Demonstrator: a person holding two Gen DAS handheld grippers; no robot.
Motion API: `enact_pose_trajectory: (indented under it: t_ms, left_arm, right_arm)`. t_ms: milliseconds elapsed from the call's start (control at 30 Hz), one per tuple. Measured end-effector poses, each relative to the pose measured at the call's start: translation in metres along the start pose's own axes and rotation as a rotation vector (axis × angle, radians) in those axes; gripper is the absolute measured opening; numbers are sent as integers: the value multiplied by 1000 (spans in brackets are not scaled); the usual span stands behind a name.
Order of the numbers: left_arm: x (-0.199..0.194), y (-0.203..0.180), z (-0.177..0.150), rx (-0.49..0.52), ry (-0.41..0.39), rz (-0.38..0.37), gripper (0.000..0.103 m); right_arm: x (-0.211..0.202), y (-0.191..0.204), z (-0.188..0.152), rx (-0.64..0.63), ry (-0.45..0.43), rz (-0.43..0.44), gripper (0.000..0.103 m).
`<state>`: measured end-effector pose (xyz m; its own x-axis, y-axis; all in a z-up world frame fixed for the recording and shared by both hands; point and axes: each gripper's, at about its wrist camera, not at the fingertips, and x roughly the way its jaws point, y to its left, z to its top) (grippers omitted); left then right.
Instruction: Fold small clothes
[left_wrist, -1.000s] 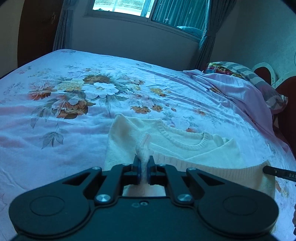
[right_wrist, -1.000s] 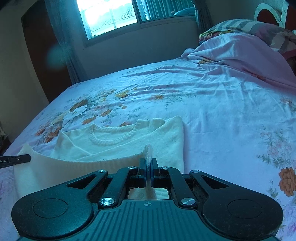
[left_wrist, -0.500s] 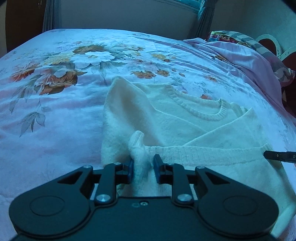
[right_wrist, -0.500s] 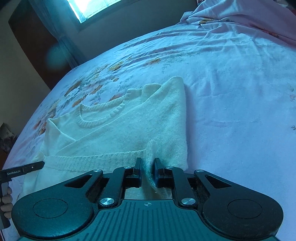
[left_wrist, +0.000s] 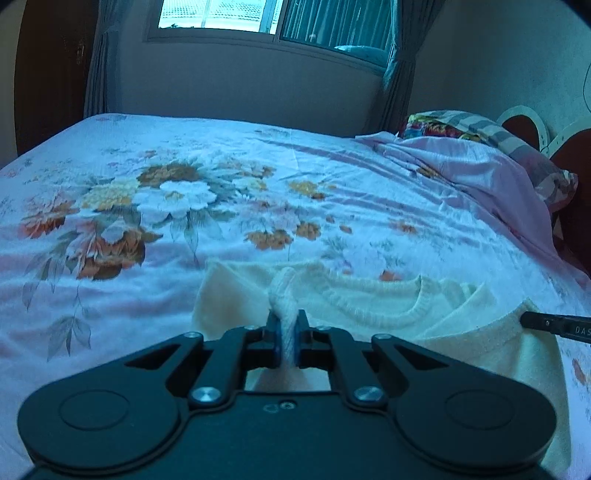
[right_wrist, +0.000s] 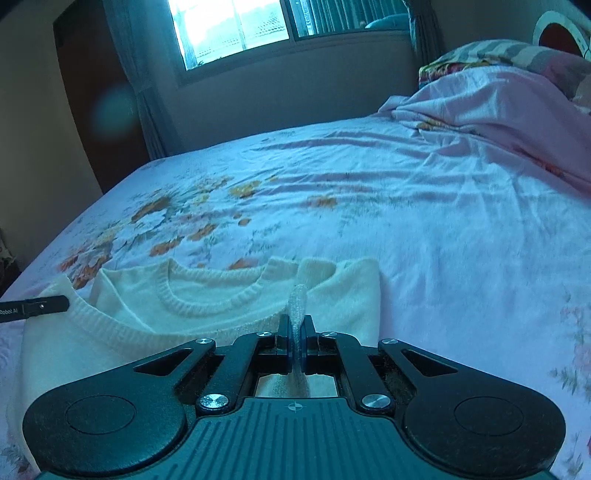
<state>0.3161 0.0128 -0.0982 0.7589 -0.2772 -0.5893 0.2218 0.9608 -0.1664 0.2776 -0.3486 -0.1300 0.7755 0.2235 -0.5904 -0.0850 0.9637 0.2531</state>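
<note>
The left gripper (left_wrist: 287, 334) was clamped on a bunched fold of the cream sweater (left_wrist: 373, 301), and the right gripper (right_wrist: 296, 334) pinched another fold, apparently its hem. The sweater lay near, neckline far, on the floral bedsheet (left_wrist: 221, 206), a pink blanket (right_wrist: 491, 107) far right.

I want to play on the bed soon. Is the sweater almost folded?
Partly. The cream knitted sweater already has its sides tucked in. Now the left gripper and right gripper each pinch its ribbed bottom edge, lifted off the floral bedsheet. Carrying that edge up to the neckline is left.
</note>
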Motion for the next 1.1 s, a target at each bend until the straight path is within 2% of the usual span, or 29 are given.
enact_pose_trajectory:
  t_ms: [167,267,367,467,500,533,567,600,633,700,800,967,1100]
  left_arm:
    - [40,1,35,-5,-27,23,5]
    - [71,2,43,-12,-9,44,5]
    - [100,1,34,18,34,87,5]
    - [129,2,14,61,149,126,9]
    - [129,1,8,92,133,142,12]
    - [127,-1,5,114,120,161,18]
    - [124,-3,5,122,121,179,20]
    - [120,-2,6,118,125,182,25]
    - [114,-2,8,108,127,185,33]
    - [91,0,10,80,98,181,44]
    - [50,-3,3,95,46,149,59]
    - [-2,-25,-36,121,72,94,61]
    - [-13,-38,-79,135,151,100,60]
  right_arm:
    - [31,-15,34,9,-30,-41,3]
    - [60,-22,47,8,-27,-73,3]
    - [90,-26,49,13,5,-99,3]
    - [122,-25,35,-40,85,-152,3]
    - [131,-25,28,-52,122,-159,3]
    - [133,-25,24,-79,116,-170,3]
    - [132,-23,23,-96,112,-178,4]
    - [127,-23,24,-89,110,-183,4]
    - [120,-25,26,-65,100,-187,4]
    - [98,-26,30,-32,64,-201,4]
    - [56,-13,21,-36,27,-142,4]
    - [8,34,-23,-90,66,-36,4]
    - [-15,63,-67,-134,99,-23,4]
